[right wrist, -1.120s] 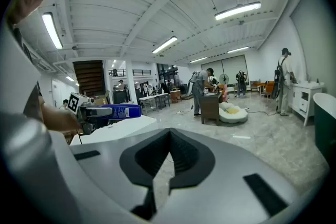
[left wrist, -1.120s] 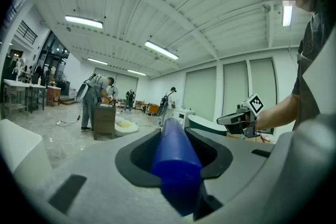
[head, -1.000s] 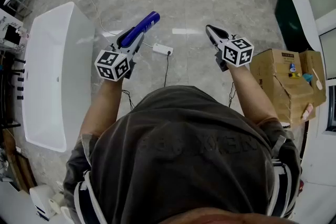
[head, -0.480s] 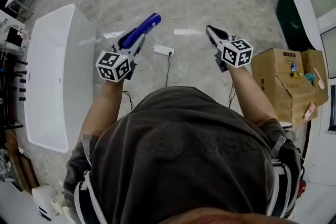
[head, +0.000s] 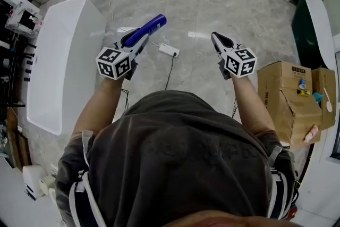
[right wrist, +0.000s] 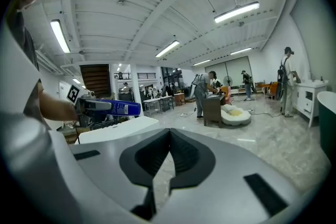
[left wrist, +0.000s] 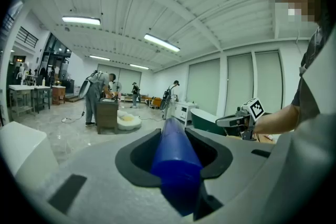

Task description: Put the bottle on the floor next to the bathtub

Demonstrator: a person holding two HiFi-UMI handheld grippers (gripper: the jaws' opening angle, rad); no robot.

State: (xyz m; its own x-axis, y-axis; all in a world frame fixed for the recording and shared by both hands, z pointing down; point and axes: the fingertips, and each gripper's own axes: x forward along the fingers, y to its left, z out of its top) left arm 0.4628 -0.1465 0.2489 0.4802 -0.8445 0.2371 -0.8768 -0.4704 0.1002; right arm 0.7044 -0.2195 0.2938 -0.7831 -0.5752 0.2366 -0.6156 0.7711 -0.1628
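Glossy grey marbled floor (head: 223, 8), with two tubs, a box and a power strip on it.
A white bathtub (head: 64, 61) stands at the left of the head view and a dark green tub (head: 304, 34) at the far right, with a cardboard box (head: 287, 95) near it. A white power strip (head: 168, 50) lies on the bare tiles between the tubs, with its dark cable (head: 170, 69) trailing toward the person. Far off in the left gripper view, a dark cabinet (left wrist: 106, 115) and a pale round cushion (left wrist: 127, 120) sit on the same floor.

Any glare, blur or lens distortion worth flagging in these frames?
Head view: evenly lit and sharp, one pale glare patch on the floor beyond the bottle. Left gripper view: heavy fisheye, dark corners, bottle's near end soft. Right gripper view: same fisheye, ceiling lamp blown out white.
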